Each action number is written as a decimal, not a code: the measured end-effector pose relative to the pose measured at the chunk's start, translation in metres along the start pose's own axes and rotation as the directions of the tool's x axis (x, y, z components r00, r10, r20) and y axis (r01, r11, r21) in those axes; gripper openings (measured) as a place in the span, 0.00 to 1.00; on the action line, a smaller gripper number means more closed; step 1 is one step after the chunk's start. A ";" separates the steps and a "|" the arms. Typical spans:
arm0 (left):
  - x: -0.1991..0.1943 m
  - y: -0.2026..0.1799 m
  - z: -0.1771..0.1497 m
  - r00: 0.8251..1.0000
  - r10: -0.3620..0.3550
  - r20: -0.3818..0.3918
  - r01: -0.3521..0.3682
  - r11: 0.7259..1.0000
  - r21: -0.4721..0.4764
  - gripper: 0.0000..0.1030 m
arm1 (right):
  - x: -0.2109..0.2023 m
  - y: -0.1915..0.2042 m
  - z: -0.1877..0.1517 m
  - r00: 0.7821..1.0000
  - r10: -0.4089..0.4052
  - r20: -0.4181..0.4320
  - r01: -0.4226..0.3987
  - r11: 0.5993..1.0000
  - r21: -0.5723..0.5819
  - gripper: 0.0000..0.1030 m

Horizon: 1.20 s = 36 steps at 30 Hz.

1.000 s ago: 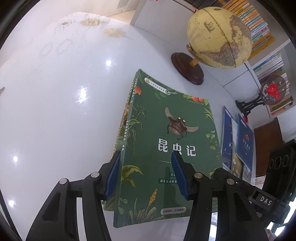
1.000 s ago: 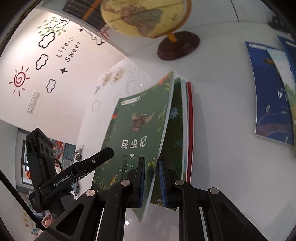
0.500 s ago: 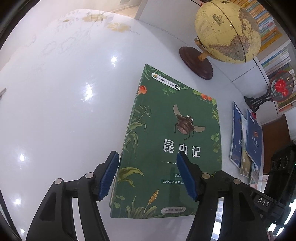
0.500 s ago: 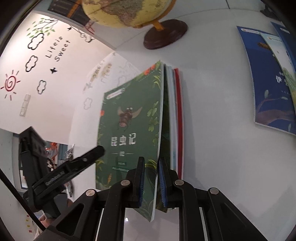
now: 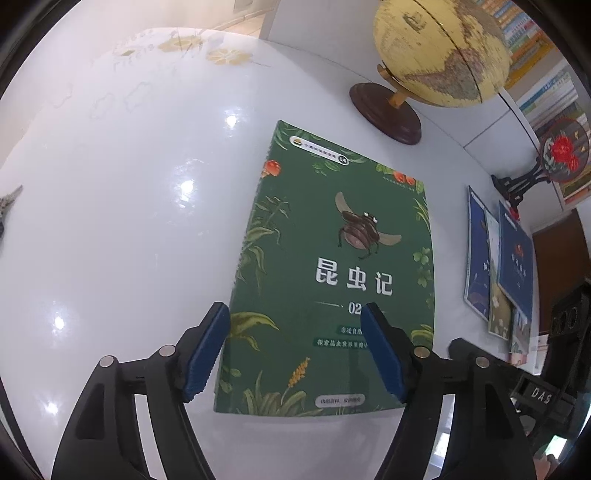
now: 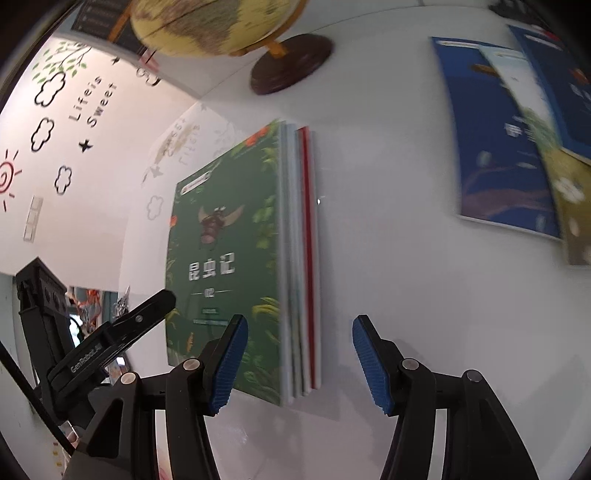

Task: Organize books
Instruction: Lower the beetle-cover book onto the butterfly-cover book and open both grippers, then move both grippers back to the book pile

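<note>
Right gripper (image 6: 299, 360) has let go of the green book (image 5: 332, 273), which now lies flat atop the stack (image 6: 301, 258); both grippers' jaws are opening, left gripper (image 5: 295, 354) empty. Blue books (image 5: 498, 258) lie unsorted nearby on the table (image 5: 129, 221).

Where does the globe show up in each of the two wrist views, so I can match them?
Left wrist: the globe is at the upper right, beyond the green insect book.
Right wrist: the globe is at the top, left of centre, partly cut off by the frame.
Shared landmark: its dark round wooden base, just past the green book's far end.
</note>
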<state>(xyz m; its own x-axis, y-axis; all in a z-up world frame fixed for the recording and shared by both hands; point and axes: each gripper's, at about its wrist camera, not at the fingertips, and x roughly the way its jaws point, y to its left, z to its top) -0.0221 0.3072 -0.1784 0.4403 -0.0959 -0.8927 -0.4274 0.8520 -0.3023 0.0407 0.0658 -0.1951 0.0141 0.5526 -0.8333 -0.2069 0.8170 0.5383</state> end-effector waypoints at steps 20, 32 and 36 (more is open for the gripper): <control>0.016 -0.132 -0.010 0.997 -0.050 -0.052 0.061 0.970 0.235 0.70 | -0.122 -0.145 0.002 0.964 -0.056 0.261 -0.015 0.965 0.263 0.56; 0.061 -0.245 -0.009 0.986 -0.100 -0.130 0.141 0.922 0.361 0.70 | -0.172 -0.232 0.002 0.934 -0.071 0.350 -0.072 0.922 0.381 0.56; 0.077 -0.284 -0.005 0.984 -0.111 -0.141 0.159 0.901 0.404 0.70 | -0.183 -0.251 0.007 0.922 -0.081 0.378 -0.080 0.917 0.391 0.56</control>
<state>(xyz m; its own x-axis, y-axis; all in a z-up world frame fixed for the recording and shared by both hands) 0.1296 0.0556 -0.1633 0.3691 -0.2613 -0.8919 0.0045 0.9601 -0.2795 0.0972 -0.2395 -0.1769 0.3997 0.5062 -0.7642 0.1917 0.7691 0.6097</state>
